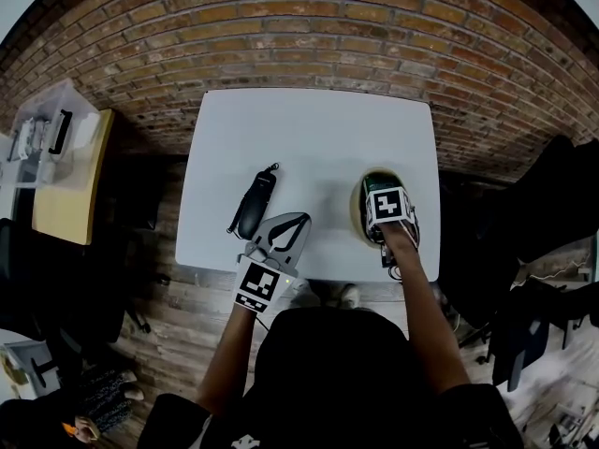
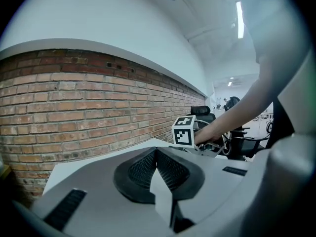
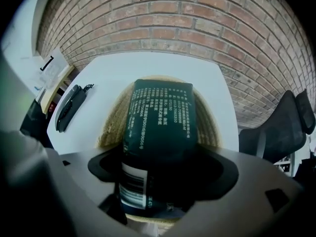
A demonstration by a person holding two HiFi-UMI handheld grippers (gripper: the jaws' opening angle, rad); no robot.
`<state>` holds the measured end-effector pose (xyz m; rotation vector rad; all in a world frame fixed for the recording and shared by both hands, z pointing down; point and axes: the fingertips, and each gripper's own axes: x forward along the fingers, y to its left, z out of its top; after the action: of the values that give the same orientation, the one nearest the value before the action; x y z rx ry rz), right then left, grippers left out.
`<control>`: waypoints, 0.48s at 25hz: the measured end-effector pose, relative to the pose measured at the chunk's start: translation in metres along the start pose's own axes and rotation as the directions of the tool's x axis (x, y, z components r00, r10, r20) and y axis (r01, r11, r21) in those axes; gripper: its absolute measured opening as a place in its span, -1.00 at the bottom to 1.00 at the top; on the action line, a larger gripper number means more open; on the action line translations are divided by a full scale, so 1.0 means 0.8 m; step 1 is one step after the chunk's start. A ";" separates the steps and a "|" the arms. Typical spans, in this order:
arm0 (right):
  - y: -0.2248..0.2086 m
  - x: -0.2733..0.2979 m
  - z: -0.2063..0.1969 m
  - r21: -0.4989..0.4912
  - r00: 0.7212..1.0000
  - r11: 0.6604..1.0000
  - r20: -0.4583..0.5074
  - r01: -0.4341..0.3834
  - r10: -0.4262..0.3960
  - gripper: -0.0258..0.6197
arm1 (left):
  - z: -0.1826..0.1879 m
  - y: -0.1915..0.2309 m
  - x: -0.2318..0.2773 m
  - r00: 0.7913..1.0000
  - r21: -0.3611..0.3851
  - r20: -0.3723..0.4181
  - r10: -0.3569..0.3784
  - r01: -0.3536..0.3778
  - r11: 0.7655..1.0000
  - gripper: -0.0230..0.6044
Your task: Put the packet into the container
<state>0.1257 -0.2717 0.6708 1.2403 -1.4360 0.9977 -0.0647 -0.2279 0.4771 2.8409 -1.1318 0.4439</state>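
The right tool (image 3: 158, 179) is grasping the dark green packet (image 3: 159, 117) by its barcode end, holding it lengthwise over the shallow woven container (image 3: 109, 122) on the white desk (image 1: 318, 134). The left tool (image 2: 157, 177) is sitting clenched on nothing near the desk's front edge, beside a black corded handset (image 1: 255, 204). The packet is spanning most of the container, so if let go here its far end may be catching the rim and tipping out. Nothing is steadying the container, so a nudge could slide it.

Packet (image 3: 158, 132): white print lines + barcode label (image 3: 133, 191), prob. CJK chars, illegible.
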 end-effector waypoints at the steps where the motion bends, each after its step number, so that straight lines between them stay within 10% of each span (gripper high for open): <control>1: 0.000 -0.003 0.002 0.003 1.000 1.000 0.008 -0.008 0.008 0.30 | 0.000 0.001 0.000 1.000 -0.005 0.003 0.000 0.000 1.000 -0.91; 4: -0.002 -0.024 0.017 -0.008 0.999 0.999 0.024 -0.034 0.035 0.58 | 0.001 0.003 0.001 1.000 -0.015 0.011 0.001 -0.001 1.000 -0.91; 12: 0.001 -0.085 0.020 0.009 0.974 0.986 0.156 -0.165 0.162 0.60 | 0.011 0.006 0.009 0.999 -0.049 0.039 0.008 -0.006 0.999 -0.91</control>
<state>0.1244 -0.2726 0.6008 1.2530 -1.6739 1.0480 -0.0604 -0.2374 0.4703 2.8168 -1.1429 0.3574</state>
